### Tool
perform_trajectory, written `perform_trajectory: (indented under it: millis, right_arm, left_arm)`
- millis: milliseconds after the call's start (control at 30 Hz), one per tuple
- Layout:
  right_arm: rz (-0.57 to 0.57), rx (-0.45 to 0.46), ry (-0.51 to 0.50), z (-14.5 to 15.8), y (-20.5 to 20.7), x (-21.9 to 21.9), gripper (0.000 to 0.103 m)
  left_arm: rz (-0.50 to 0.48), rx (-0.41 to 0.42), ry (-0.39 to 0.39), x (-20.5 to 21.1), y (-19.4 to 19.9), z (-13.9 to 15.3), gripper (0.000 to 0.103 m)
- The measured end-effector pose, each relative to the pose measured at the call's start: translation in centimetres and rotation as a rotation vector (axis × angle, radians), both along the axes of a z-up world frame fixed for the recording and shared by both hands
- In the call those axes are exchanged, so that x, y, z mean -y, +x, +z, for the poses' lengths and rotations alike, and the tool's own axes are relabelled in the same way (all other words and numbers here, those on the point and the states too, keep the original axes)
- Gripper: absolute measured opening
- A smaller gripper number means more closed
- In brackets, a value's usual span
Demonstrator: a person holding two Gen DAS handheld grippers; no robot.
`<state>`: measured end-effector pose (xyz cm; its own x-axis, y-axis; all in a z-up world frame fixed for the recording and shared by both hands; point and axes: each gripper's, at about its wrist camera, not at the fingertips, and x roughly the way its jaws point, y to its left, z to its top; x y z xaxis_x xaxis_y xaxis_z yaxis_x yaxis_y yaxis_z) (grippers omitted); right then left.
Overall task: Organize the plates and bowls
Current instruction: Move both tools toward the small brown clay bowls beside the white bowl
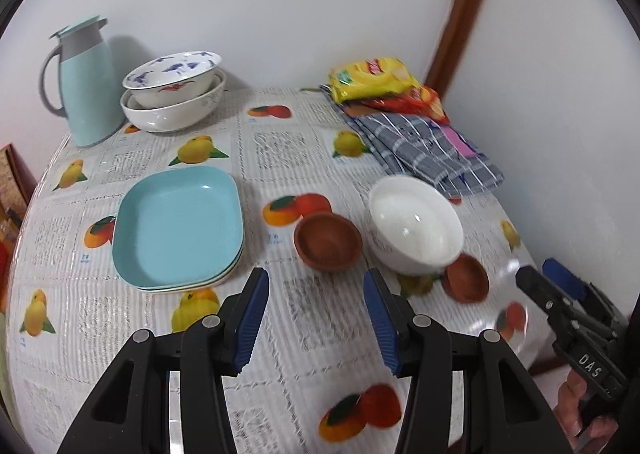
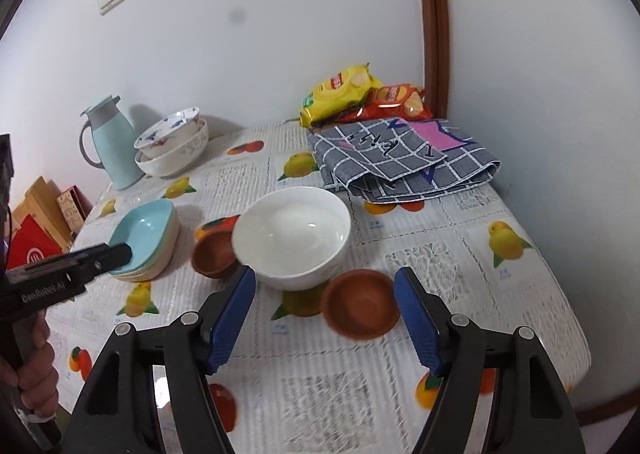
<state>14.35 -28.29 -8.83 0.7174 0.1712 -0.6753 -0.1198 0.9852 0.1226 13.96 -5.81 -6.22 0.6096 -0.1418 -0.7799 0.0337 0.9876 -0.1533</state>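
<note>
A stack of light blue square plates (image 1: 180, 225) (image 2: 146, 238) lies left of centre on the table. A small brown bowl (image 1: 328, 242) (image 2: 214, 254) stands beside a white bowl (image 1: 414, 228) (image 2: 292, 238). A second small brown bowl (image 1: 466, 278) (image 2: 362, 304) sits in front of the white bowl. Two stacked patterned bowls (image 1: 172, 93) (image 2: 172, 147) stand at the back left. My left gripper (image 1: 316, 310) is open and empty, just short of the first brown bowl. My right gripper (image 2: 326, 308) is open and empty, with the second brown bowl between its fingertips' line of view.
A light blue jug (image 1: 86, 89) (image 2: 114, 141) stands at the back left. A folded grey checked cloth (image 1: 424, 149) (image 2: 400, 157) and snack bags (image 1: 376, 79) (image 2: 344, 93) lie at the back right by the wall. The fruit-print tablecloth (image 1: 280, 354) covers the table, its edge at right.
</note>
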Motion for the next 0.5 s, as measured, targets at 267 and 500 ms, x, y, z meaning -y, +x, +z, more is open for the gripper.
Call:
perform_trajectory:
  millis: [267,500]
  right_arm:
    - [-0.086,-0.007,-0.053,1.7,-3.2,-4.2,0.071]
    - [-0.134,-0.015,-0.078,3.0,-5.2,-7.4,0.068]
  left_arm:
    - [-0.112,0.009,-0.009,-2.3,-1.2,1.2,0.047]
    - [-0.155,0.051,-0.025,-5.0,-2.1,2.2,0.047]
